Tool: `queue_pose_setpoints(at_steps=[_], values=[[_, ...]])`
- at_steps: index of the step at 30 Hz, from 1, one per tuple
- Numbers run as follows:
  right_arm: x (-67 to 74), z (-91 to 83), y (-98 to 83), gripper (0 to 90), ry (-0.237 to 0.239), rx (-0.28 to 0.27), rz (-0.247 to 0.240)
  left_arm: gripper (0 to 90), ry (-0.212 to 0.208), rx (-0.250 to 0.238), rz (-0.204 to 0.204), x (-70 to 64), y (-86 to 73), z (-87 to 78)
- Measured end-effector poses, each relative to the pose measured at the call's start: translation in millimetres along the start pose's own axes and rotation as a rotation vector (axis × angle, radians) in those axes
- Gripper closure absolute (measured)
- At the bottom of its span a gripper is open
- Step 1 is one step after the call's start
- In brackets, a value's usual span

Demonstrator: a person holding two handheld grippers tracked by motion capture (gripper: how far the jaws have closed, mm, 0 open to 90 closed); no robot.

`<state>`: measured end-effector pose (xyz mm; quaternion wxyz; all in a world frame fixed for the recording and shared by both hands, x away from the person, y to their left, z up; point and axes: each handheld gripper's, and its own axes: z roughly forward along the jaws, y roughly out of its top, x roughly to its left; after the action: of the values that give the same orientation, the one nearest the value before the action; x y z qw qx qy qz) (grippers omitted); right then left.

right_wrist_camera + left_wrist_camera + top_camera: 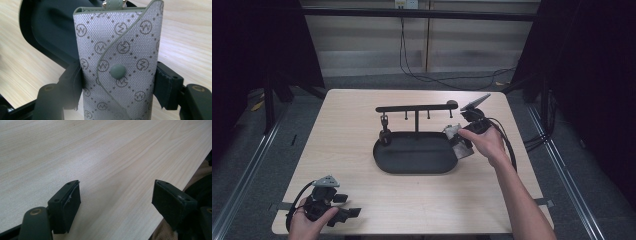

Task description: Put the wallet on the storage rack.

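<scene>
- The right gripper is clamped on a small grey fabric key pouch, printed with a diamond pattern of dots and ringed monograms, trimmed in pale green; one black jaw presses on each long side.
- The pouch stands upright between the jaws, its curved flap fastened by a round green snap button sitting level with the jaw pads.
- Behind the pouch, past the jaw tips, lies the black oval tray, with the pale wooden table beside it.
- In the high view, the right gripper holds the pouch at the tray's right rim, just below the right end of the black T-shaped hook rack that rises from the tray's far edge.
- The person's right hand wraps the gripper body from behind.
- The left gripper has its jaws wide apart with nothing between them; bare tabletop stretches ahead of them.
- In the high view the left gripper rests near the table's near left corner, well apart from the tray, with the left hand on it.
</scene>
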<state>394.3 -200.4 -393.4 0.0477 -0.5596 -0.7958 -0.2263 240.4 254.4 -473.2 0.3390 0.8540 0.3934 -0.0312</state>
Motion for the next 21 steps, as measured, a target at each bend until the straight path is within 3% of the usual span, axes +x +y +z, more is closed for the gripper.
queue_pose_setpoints(at_steps=[21], values=[[-2.0,32.3,-1.2,33.0,0.040,-0.058,0.072,22.9,-0.003,-0.001,0.001,0.2,-0.1,-0.9]])
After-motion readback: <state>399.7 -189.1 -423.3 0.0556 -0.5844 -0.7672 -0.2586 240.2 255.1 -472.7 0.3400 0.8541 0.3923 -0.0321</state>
